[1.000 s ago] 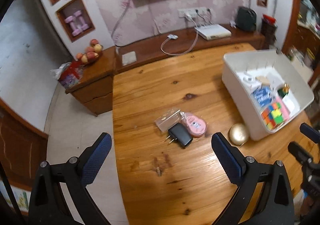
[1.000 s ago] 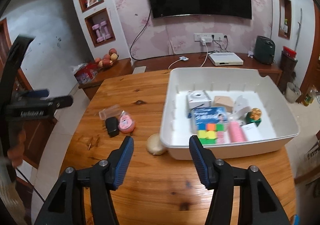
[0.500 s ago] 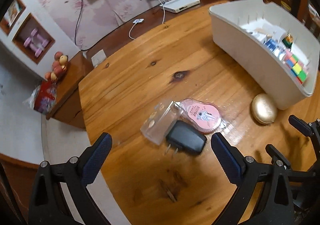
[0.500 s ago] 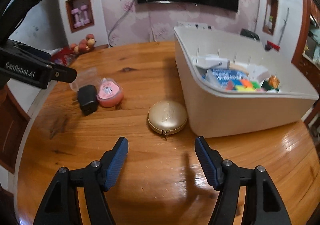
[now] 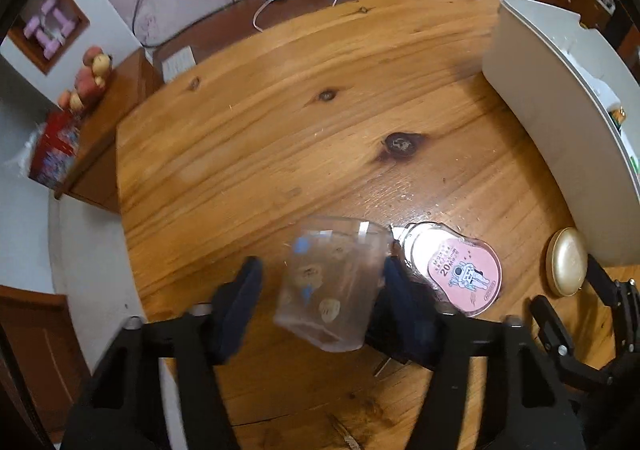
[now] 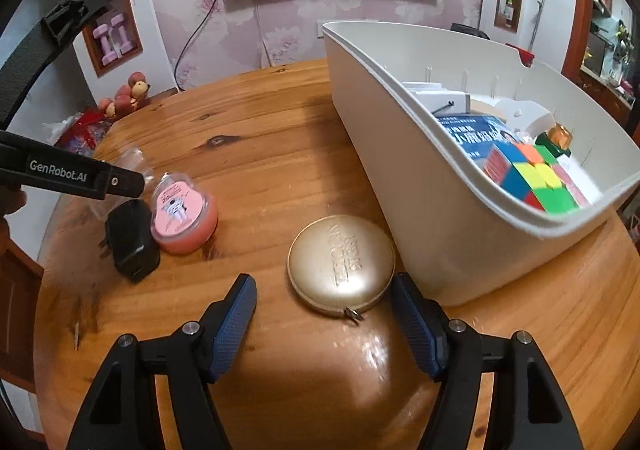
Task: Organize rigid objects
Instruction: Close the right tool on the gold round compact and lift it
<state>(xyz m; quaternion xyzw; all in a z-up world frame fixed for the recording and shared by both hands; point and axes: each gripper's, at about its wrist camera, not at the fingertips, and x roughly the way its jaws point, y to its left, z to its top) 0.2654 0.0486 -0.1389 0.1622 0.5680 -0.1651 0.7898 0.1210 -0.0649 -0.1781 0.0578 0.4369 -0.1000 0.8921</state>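
Our left gripper brackets a clear box, grip unclear; "GenRobot.AI" reads only from the right view, where our right gripper gapes around the gold case.

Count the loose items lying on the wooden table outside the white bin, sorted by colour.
Gold: 1, round case
Pink: 1, tape measure
Black: 1, charger plug
Clear: 1, plastic box
Total: 4

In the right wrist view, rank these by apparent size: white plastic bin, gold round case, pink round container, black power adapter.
1. White plastic bin, by far the largest.
2. Gold round case, though it lies nearest the camera.
3. Pink round container and black power adapter look alike; I would not rank them.
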